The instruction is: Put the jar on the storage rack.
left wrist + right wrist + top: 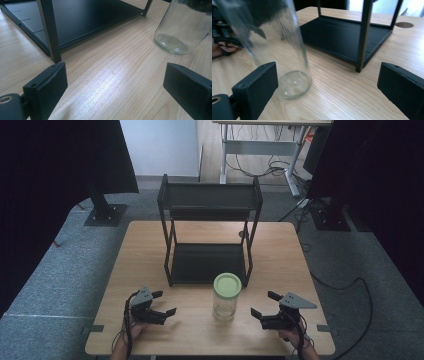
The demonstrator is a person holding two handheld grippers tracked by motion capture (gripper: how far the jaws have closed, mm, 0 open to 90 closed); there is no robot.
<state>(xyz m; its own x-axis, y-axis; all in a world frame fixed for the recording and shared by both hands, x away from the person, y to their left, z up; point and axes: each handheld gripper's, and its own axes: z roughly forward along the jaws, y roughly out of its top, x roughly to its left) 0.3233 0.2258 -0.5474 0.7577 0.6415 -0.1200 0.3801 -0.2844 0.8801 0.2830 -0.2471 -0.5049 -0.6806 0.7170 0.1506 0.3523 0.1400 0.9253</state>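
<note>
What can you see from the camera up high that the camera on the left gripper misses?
The high view takes in the jar's pale green lid, the rack's upper shelf, both open grippers, the left gripper and the right gripper, and the grey floor. The left gripper view gives a close look at the jar's clear glass base and the wood grain between its own two black jaws. Both share the jar, standing upright on the table, and the rack's lower shelf.
</note>
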